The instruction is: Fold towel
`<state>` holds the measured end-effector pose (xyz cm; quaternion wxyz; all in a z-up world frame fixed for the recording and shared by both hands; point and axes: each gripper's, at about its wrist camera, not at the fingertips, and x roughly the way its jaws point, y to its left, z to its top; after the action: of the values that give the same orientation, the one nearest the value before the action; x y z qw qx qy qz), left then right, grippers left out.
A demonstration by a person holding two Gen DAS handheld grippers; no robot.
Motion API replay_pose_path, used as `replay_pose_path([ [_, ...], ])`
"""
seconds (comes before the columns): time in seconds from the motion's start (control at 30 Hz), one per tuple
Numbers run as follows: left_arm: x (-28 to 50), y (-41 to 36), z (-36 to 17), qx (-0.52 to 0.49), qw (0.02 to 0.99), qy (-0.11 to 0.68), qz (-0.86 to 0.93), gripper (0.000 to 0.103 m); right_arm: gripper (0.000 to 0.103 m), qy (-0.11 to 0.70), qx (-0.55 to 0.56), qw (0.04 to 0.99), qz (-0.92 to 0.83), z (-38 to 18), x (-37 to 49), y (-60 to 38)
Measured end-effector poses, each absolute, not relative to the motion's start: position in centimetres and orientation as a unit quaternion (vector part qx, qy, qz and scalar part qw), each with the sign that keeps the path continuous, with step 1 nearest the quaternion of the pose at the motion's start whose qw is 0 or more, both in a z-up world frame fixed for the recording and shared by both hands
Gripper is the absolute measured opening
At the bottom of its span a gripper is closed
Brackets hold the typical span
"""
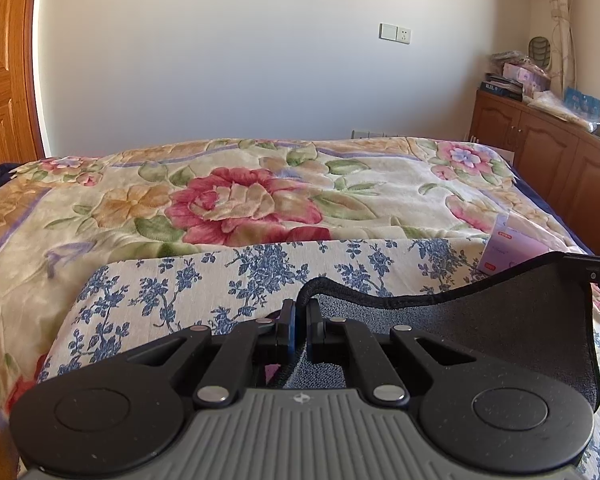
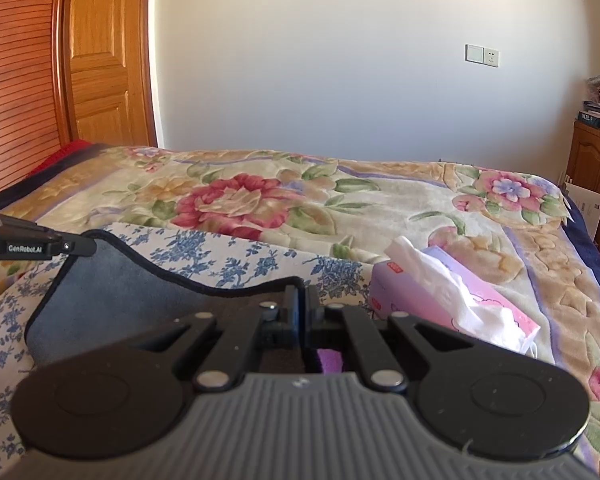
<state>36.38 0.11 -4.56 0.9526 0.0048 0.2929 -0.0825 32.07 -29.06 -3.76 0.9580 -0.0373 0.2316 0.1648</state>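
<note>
left gripper [image 1: 299,320]: closed on the bound edge of the grey towel [image 1: 500,320]; only a thin bite of hem between the pads.
right gripper [image 2: 301,312]: clamped on the same edge further along; seen from the left wrist view at the far right, pinching the towel's corner.
towel: lifted off the bed, edge sagging in a curve between the two grips; rest of it hanging below and toward the cameras, partly hidden by the gripper bodies.
under towel: blue-and-white floral cloth [image 1: 172,280] spread on the bed, over a big-flower blanket [image 1: 228,200].
nearby: pink tissue box [image 2: 452,300] just beside the right gripper, tissue sticking out.
step (judged): carrying the held edge over to make a fold.
risk 1: shallow pinch on hem; pulling the grips apart too hard likely slips a corner out.
risk 2: slack middle; could land creased or bunched, edges misaligned.
risk 3: right-side sweep may snag or knock the tissue box.
risk 4: hanging part may drag the floral cloth along.
</note>
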Motion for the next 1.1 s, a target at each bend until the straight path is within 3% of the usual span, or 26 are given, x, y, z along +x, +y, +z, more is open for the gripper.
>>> replay_pose_path([
  [1.1, 41.7, 0.1, -9.8, 0.018, 0.943, 0.327, -0.064, 0.006, 0.004, 0.273, -0.044, 0.950, 0.144, -9.0, 36.7, -29.6],
])
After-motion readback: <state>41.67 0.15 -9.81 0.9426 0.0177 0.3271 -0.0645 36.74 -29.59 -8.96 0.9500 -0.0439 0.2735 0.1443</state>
